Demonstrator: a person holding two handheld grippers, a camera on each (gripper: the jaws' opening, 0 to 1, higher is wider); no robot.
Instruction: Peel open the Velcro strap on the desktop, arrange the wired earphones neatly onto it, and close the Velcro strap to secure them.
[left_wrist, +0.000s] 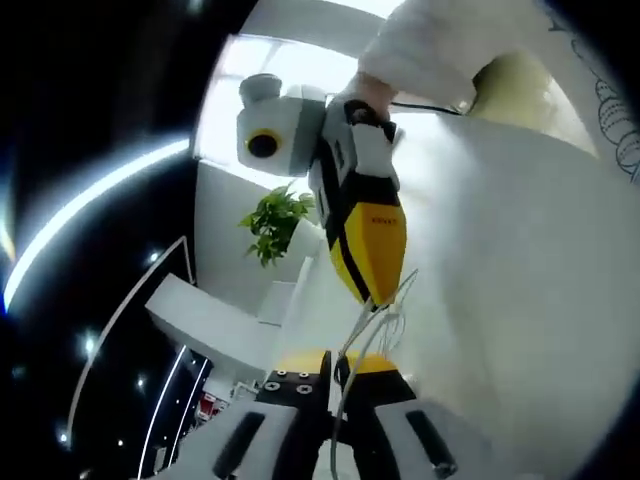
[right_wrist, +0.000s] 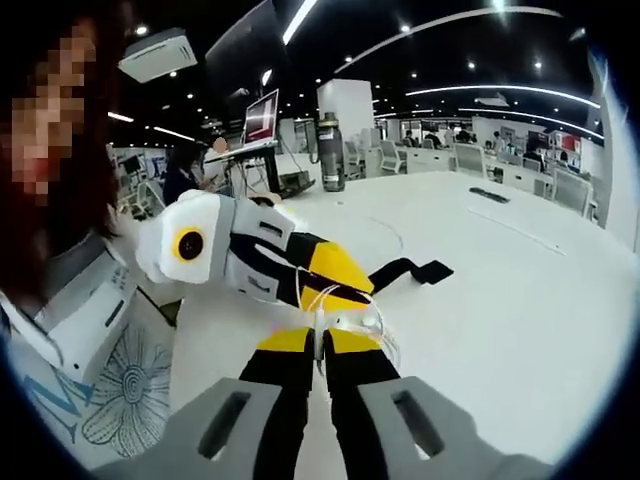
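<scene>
The white tabletop (right_wrist: 520, 300) stretches broad and bare to the right and far side in the right gripper view; its far edge lies beyond a dark bottle (right_wrist: 331, 152) and a monitor (right_wrist: 261, 116), with desks and chairs farther back; the person's sleeve (left_wrist: 440, 50) and patterned clothing close in the near left.

The black Velcro strap (right_wrist: 412, 272) lies flat on the tabletop, just beyond the two grippers, its square end pointing right.

In the right gripper view the right gripper (right_wrist: 320, 352) has its fingers (right_wrist: 290, 365) drawn almost together on the white earphones (right_wrist: 345, 318); the left gripper (right_wrist: 335, 300) comes in from the left, its tip meeting the same bundle.

In the left gripper view the left gripper (left_wrist: 335, 372) holds its fingers (left_wrist: 298, 378) narrow around the earphone cable (left_wrist: 360, 345); the right gripper (left_wrist: 372, 298) hangs above, nipping the looped wire.
</scene>
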